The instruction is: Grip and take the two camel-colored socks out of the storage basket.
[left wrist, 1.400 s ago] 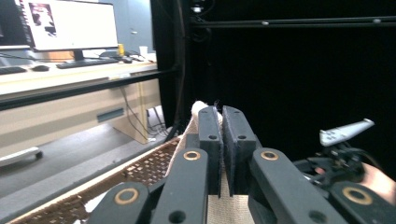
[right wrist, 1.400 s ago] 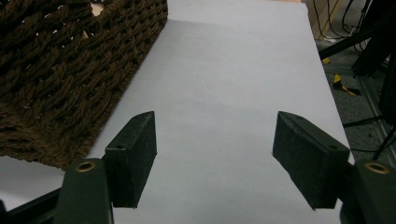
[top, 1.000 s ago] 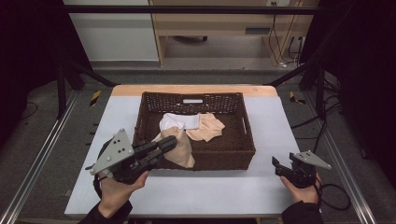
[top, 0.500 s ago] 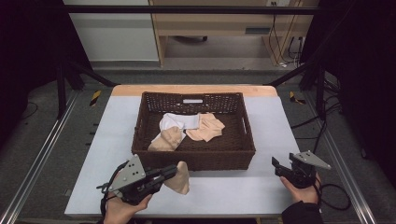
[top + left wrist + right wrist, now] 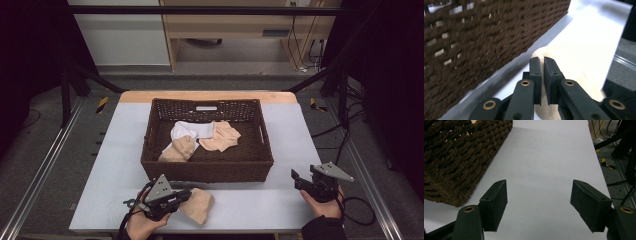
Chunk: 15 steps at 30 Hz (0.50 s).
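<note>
A dark woven basket (image 5: 207, 168) stands mid-table and holds a white sock (image 5: 187, 131) and two beige socks (image 5: 225, 137). In front of it, on the white table top, lies another beige sock (image 5: 197, 205). My left gripper (image 5: 182, 197) is shut on that sock's edge; in the left gripper view the jaws pinch the beige sock (image 5: 564, 63) beside the basket wall (image 5: 474, 37). My right gripper (image 5: 298, 179) rests at the front right, open, with nothing between its fingers (image 5: 539, 212).
The white table top (image 5: 295, 130) has bare room left and right of the basket and along the front. Metal frame rails (image 5: 45, 165) run beside the table. A wooden cabinet (image 5: 225, 30) and cables lie on the floor beyond.
My left gripper has pulled the beige sock out of the basket, over its front wall, and down onto the table in front. The right gripper has stayed put.
</note>
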Each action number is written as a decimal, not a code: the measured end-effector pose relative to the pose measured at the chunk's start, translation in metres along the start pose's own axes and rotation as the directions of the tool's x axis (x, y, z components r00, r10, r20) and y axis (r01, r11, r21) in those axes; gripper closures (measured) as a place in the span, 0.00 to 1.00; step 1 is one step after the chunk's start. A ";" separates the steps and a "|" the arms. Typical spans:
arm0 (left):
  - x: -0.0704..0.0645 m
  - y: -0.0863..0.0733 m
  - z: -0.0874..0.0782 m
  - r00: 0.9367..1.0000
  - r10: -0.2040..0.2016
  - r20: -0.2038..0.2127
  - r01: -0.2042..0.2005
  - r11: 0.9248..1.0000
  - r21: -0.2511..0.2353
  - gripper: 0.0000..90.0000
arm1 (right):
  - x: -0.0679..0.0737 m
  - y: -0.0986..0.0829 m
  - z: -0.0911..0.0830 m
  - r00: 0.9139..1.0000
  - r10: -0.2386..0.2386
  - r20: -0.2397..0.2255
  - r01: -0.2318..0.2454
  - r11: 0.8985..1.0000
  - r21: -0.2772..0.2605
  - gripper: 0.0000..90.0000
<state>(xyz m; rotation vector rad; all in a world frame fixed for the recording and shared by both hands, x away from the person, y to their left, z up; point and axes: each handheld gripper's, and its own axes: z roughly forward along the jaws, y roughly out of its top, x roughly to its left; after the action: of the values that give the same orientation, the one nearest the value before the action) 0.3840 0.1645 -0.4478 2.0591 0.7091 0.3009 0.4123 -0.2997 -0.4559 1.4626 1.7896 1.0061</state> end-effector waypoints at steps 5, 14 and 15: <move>0.003 -0.001 0.000 0.999 -0.017 -0.036 0.017 1.000 -0.007 0.86 | 0.001 0.000 0.001 1.000 -0.001 -0.004 0.001 1.000 0.005 0.33; 0.009 0.018 -0.033 0.992 -0.082 -0.091 0.068 0.987 -0.145 0.72 | 0.001 0.000 0.001 1.000 -0.002 -0.004 0.002 1.000 0.002 0.33; 0.010 0.021 -0.038 0.991 -0.083 -0.102 0.066 0.985 -0.162 0.72 | 0.001 0.000 0.001 1.000 -0.001 -0.004 0.001 1.000 0.002 0.33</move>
<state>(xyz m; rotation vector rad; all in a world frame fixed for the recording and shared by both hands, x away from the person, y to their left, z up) 0.3821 0.1872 -0.4096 1.8716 0.8006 0.4162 0.4126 -0.2990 -0.4563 1.4619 1.7941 1.0077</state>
